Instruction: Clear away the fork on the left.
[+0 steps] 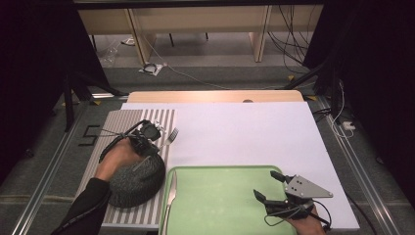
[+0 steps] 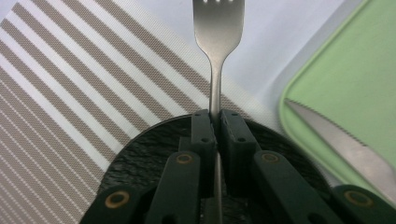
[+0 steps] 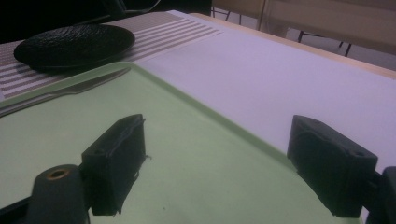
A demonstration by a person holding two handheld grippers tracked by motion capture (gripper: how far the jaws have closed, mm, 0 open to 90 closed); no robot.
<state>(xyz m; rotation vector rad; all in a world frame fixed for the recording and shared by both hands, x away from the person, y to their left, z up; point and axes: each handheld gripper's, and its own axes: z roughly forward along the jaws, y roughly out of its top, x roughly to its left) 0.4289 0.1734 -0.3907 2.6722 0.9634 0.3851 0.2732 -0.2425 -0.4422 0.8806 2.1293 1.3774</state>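
The jaws of the left gripper [image 1: 155,134] are closing tight on the neck of a fork [image 2: 218,42], pinching its thin handle between the two pads with no gap showing in the left gripper view; the fork's long axis is running straight out along the gripper's own line, tines leading away from the hand, and in the high view it is pointing up and to the right, its head hanging over the right edge of the striped placemat [image 1: 120,122] where that mat is meeting the white surface [image 1: 244,132]; the handle's tail is passing back between the jaws over the black plate [image 1: 134,183], which is sitting on the mat just below the hand; whether the fork is clear of the mat or brushing it I cannot tell. Just to the right, the green tray [image 1: 225,196] is lying with its near-left rim beside the plate, and a knife [image 1: 171,193] is resting along that left rim, blade pointing away from the person, so the left gripper is much the nearer to it and any swing of the fork rightward is having to clear that blade. Farther right, the right gripper [image 1: 266,188] is hovering over the tray's right part, its jaws standing wide apart and gripping nothing; open tray floor lies ahead of it, and bare white surface beyond the far rim.
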